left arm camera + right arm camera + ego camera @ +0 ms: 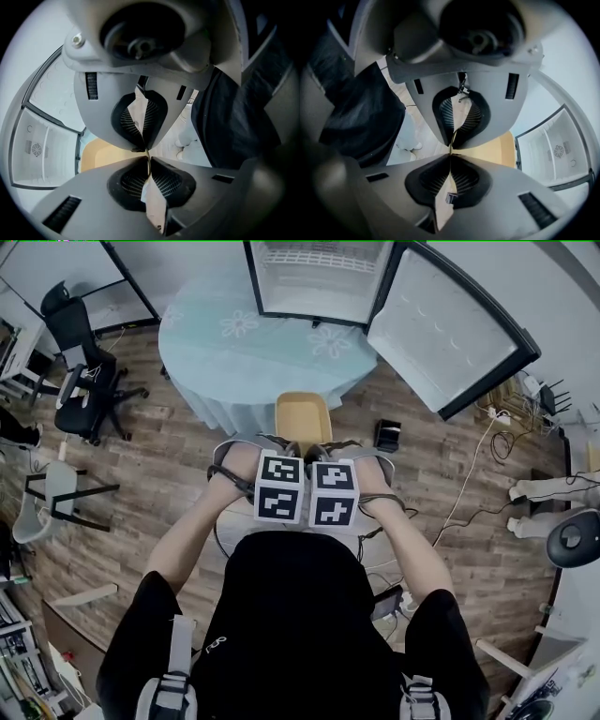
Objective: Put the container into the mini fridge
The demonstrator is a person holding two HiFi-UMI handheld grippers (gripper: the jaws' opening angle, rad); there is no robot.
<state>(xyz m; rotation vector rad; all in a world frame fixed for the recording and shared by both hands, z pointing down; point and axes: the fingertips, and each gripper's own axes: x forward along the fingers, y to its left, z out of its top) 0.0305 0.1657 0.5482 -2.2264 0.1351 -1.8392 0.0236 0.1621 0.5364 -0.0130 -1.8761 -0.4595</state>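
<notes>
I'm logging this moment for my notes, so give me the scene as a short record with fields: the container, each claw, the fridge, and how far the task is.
container: yellow, open-topped, held at its near rim, in front of the fridge
left claw: shut on the container's thin rim
right claw: shut on the container's thin rim
mini fridge: standing on the table, white inside
fridge door: swung wide open to the person's right
table: round, pale blue cloth
task state: container not yet inside the fridge

Black office chair (80, 362) left; blue-clothed round table (216, 362); small black box (386, 435) on floor.
</notes>
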